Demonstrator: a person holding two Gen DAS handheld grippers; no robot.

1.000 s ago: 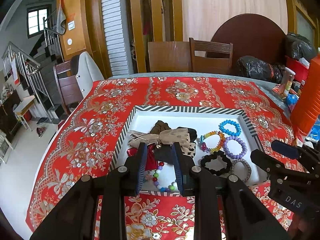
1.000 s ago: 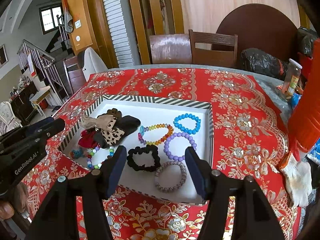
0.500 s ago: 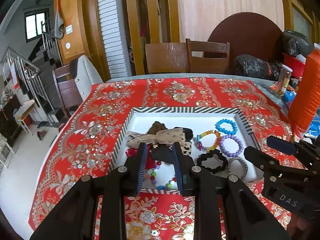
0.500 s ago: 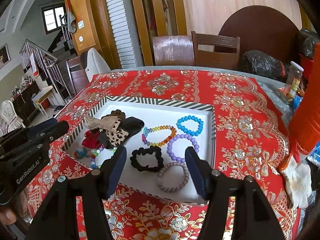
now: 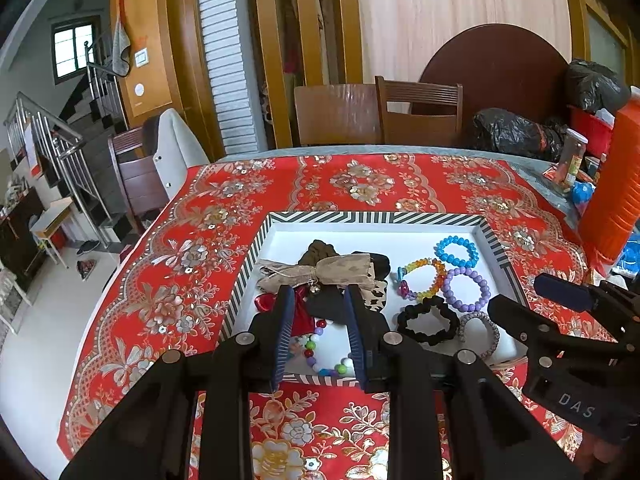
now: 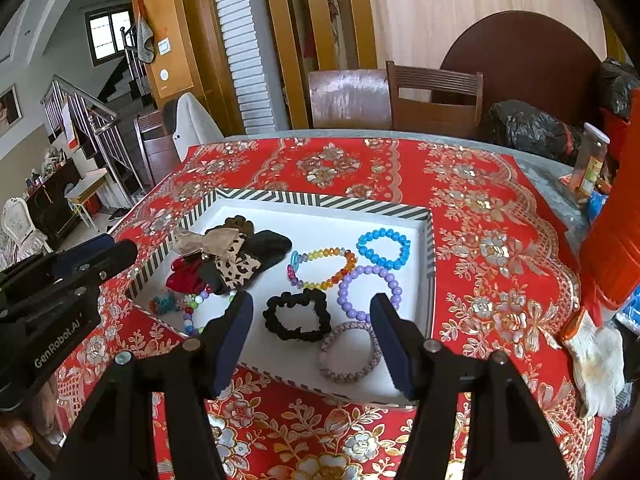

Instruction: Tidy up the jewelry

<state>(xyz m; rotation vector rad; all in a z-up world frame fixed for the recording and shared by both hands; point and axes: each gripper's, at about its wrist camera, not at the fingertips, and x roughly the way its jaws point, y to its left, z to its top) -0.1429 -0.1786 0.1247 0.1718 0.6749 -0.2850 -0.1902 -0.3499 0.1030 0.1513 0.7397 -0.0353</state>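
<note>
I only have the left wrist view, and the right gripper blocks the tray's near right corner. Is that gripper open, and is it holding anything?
Observer: The right gripper is wide open and holds nothing. It hangs above the near edge of the tray.
Operator: What lies in that hidden corner?
Observer: The grey bracelet lies flat and whole, beside the black scrunchie.
Operator: Is there anything on the cloth right of the tray?
Observer: A white glove lies there, clear of the tray.
</note>
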